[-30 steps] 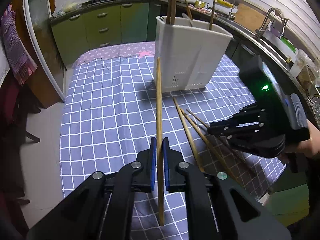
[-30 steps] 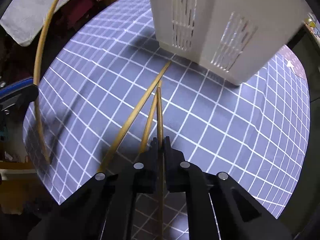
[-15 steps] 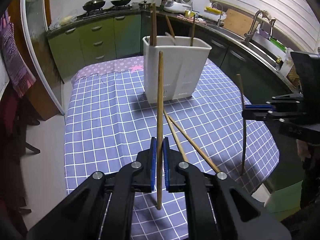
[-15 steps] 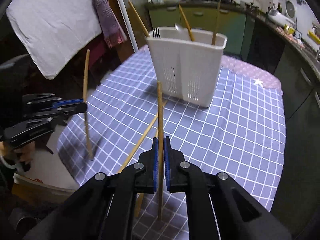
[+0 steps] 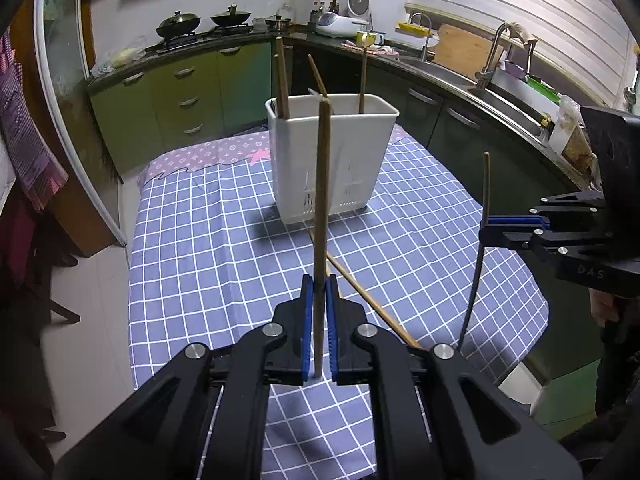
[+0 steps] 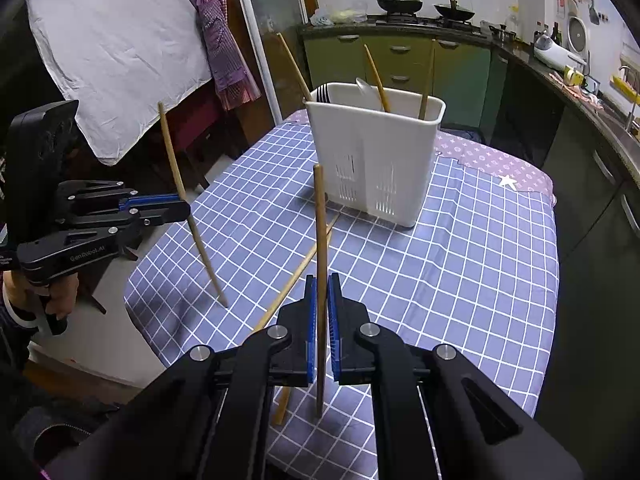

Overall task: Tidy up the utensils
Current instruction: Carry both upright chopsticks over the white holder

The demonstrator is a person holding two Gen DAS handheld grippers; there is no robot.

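Now, near: left gripper (image 5: pixel 317 304) closed on one upright chopstick (image 5: pixel 321 216), right gripper (image 6: pixel 322 312) closed on a second chopstick (image 6: pixel 319 264) | middle: two loose chopsticks (image 6: pixel 298 270) lie on checked tablecloth (image 5: pixel 200 248), not yet collected | far: white holder (image 5: pixel 334 156) already contains several utensils | judgement: task partly done.

Wooden chopstick (image 5: pixel 322 200), plastic caddy (image 5: pixel 348 148).
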